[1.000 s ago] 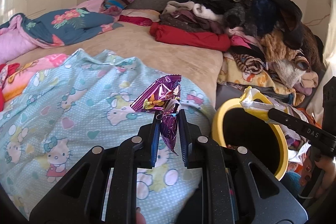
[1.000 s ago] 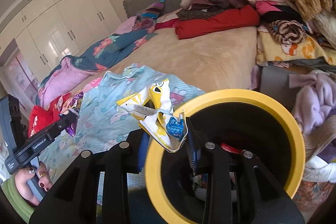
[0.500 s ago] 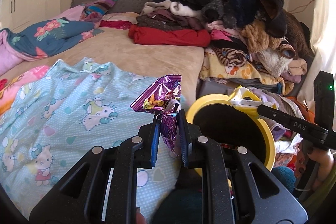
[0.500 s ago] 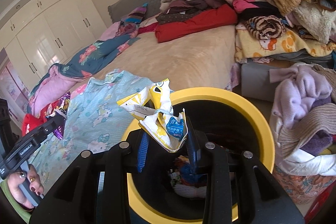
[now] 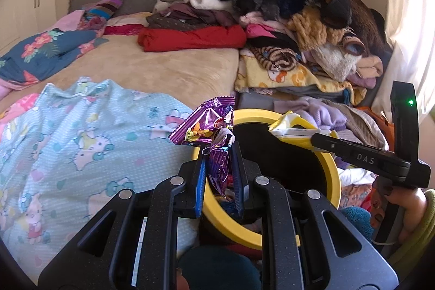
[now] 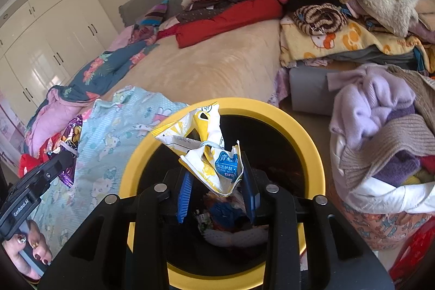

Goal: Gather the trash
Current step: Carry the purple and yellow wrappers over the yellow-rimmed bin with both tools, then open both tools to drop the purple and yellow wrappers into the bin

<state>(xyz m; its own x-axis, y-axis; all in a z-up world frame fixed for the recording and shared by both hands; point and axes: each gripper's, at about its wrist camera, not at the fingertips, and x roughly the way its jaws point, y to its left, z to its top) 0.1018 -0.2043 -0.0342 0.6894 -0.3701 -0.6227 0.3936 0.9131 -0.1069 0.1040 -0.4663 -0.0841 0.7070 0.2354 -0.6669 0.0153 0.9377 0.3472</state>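
Rig appearance: two hand-held black grippers.
Left gripper: matte speckled black frame with cut-out windows behind the fingers, round silver screws, blue ribbed pads. Right gripper: same build; side lettering "DAS", green light on its upright. Hand behind it: dark nail polish, olive-green sleeve.
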